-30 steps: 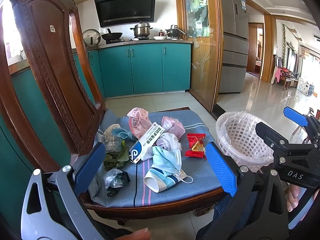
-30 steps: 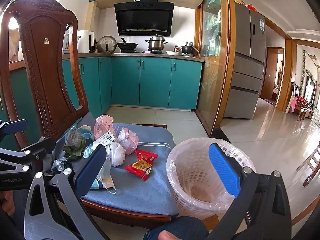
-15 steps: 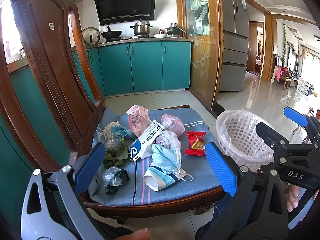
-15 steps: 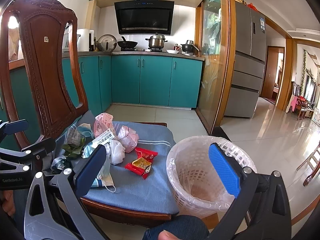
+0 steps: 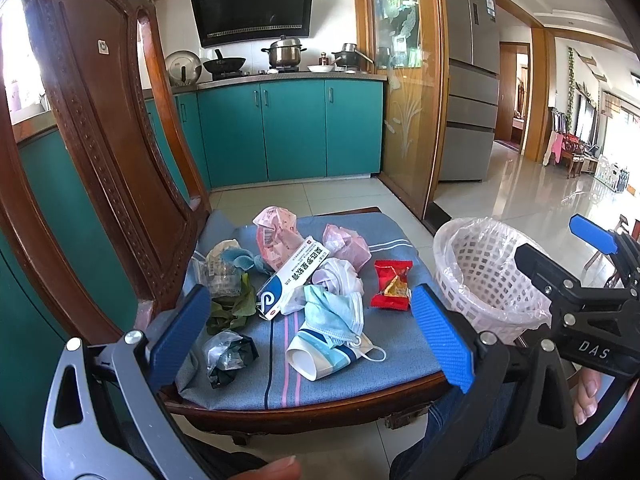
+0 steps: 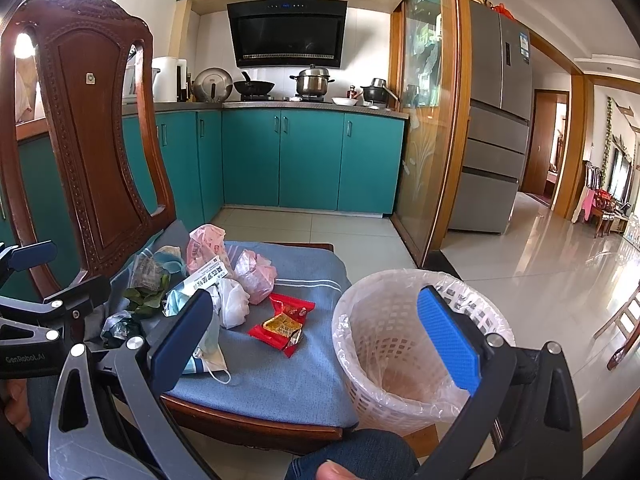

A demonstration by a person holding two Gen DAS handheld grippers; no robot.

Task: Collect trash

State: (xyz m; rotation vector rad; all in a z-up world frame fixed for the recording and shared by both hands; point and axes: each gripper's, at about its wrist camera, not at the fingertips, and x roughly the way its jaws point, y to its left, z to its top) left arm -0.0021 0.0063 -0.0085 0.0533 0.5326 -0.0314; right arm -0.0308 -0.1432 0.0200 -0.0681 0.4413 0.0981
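Observation:
Trash lies on the blue seat cushion (image 5: 404, 344) of a wooden chair: a red snack wrapper (image 5: 391, 285) (image 6: 285, 321), a white and blue box (image 5: 294, 276), a blue face mask on a paper cup (image 5: 330, 330), pink bags (image 5: 276, 236), green leaves (image 5: 232, 308) and a dark crumpled wrapper (image 5: 228, 358). A white lined basket (image 5: 486, 276) (image 6: 408, 352) stands to the right of the seat. My left gripper (image 5: 310, 336) is open and empty, near the seat's front edge. My right gripper (image 6: 316, 338) is open and empty, between the wrapper and the basket.
The carved chair back (image 5: 100, 140) rises at the left. Teal kitchen cabinets (image 5: 292, 132) and a stove with pots stand behind. A glass door and a grey fridge (image 5: 472, 80) are at the right. Tiled floor extends to the right. A person's knee (image 6: 360, 456) is below.
Both grippers have stayed open and almost still. The views have shifted only slightly.

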